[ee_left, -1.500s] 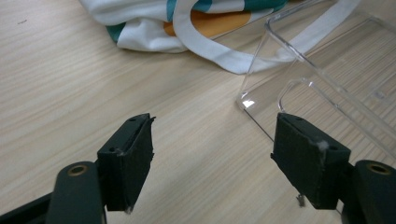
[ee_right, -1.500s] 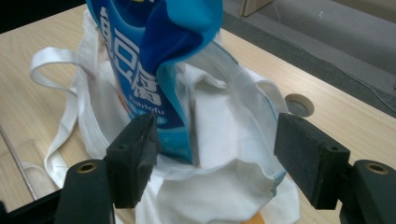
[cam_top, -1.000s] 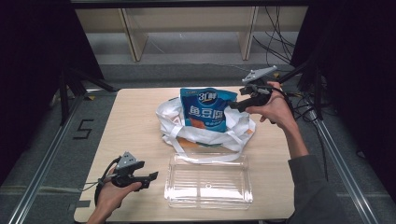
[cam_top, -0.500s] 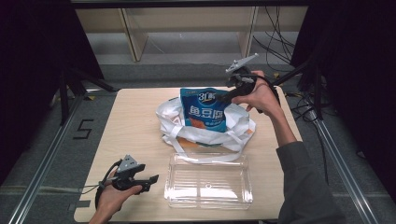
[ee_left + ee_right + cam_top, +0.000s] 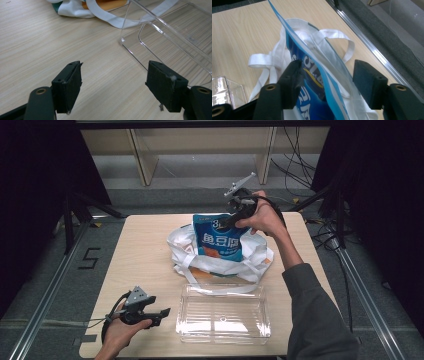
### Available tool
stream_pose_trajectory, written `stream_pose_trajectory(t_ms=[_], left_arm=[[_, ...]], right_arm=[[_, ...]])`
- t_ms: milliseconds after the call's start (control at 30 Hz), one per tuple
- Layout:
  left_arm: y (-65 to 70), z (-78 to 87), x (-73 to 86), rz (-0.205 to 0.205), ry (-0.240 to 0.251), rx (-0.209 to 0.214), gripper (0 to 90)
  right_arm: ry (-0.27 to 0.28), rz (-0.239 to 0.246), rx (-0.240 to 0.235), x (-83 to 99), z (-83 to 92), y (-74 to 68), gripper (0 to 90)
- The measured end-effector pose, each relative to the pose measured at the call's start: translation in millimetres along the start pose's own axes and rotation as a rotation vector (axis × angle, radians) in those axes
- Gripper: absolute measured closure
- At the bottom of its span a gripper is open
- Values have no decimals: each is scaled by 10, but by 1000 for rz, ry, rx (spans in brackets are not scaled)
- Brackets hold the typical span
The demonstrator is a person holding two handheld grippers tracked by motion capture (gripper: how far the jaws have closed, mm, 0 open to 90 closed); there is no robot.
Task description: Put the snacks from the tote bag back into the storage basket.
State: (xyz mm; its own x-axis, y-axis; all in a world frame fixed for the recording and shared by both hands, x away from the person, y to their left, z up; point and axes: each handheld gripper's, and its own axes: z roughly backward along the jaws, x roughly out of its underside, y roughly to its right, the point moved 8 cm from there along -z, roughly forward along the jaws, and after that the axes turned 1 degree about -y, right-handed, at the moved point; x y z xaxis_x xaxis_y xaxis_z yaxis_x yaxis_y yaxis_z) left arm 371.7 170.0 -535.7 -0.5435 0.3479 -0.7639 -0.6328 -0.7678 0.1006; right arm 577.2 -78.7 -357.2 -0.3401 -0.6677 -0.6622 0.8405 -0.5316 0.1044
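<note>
A blue snack pack stands upright in a white cloth tote bag at the middle of the wooden table. My right gripper is at the pack's top right corner. In the right gripper view the pack's top edge lies between the jaws of the right gripper. The jaws have just been closing; one pad touches the pack, the other stands apart from it. My left gripper rests low at the table's front left, open and holding nothing.
A clear plastic container lies at the front of the table, just right of the left gripper; its rim is near that gripper's jaws. The tote's loose straps spread over the table. Cables trail off the far right.
The right hand moved left and slightly up, bringing its gripper over the pack's top corner, and its jaws narrowed around the pack. The left hand stayed still.
</note>
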Motion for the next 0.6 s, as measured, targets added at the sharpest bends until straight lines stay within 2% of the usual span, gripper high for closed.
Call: stream_pose_trajectory(t_ms=[33,67,100,133,200,233,267,300,367,467,500,533,567,600], left_arm=[[-4,-3,6,-2,-3,4,275],[5,-11,-1,14,10,-1,275],[0,2,10,3,-2,2,275],[1,7,8,5,-5,6,275],[-5,1,3,1,0,6,275],[0,-8,4,7,6,4,275],[23,-20,-2,30,22,10,274],[0,1,18,-6,-4,11,273],[-8,-11,0,-6,7,6,271],[-13,-5,18,-9,-15,6,266],[-11,3,22,-17,-20,11,266],[-2,-12,7,-4,6,9,266],[-15,-11,11,-16,-7,15,266],[-9,-15,17,8,-12,7,267]], right_arm=[[-10,-4,-7,-1,-10,-4,450],[-9,9,-6,-7,-39,-5,461],[-26,17,-8,-1,-54,-4,484],[-32,4,1,4,-71,-1,497],[-47,21,-6,8,-96,8,530],[-42,38,-5,2,-118,17,539],[-56,32,-7,10,-127,16,556],[-76,16,-3,21,-128,2,565],[-74,30,-6,-1,-140,11,608],[-90,3,-22,-19,-143,3,657],[-94,14,-28,-26,-147,2,677],[-95,29,-33,-37,-151,2,698],[-95,30,-44,-46,-153,-15,725],[-101,21,-54,-46,-153,-40,744]])
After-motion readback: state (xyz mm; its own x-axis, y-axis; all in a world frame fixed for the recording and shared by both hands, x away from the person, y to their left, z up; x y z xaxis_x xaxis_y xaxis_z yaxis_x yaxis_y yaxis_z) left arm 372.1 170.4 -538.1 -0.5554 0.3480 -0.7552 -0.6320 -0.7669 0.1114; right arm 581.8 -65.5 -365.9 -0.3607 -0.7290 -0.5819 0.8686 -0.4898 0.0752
